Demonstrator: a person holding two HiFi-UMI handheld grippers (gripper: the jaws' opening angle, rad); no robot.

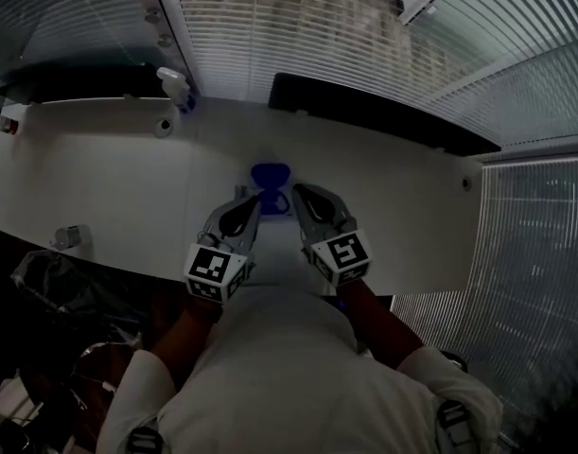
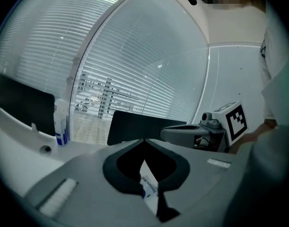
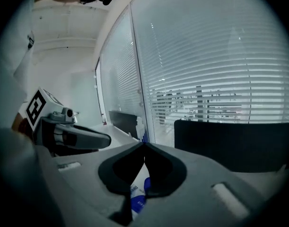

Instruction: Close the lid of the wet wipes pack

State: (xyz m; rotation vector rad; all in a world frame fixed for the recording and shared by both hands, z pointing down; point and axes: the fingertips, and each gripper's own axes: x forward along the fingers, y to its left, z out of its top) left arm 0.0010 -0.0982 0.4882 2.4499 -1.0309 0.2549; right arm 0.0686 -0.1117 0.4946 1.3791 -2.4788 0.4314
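Observation:
The wet wipes pack (image 1: 271,189) lies on the white table (image 1: 109,178), with its blue lid at the far end, apparently raised. My left gripper (image 1: 254,200) sits just left of the pack and my right gripper (image 1: 298,192) just right of it, both pointing away from me and slightly down. The jaws of both are shut and empty. In the left gripper view the pack's white printed side (image 2: 149,188) shows below the closed tips (image 2: 144,141). In the right gripper view the pack (image 3: 137,193) shows blue and white under the closed tips (image 3: 144,145).
Black panels (image 1: 383,112) stand along the table's far edge in front of window blinds. A white bottle (image 1: 173,83) and a small round fitting (image 1: 164,128) are at the back left. A small object (image 1: 71,236) lies near the left front edge.

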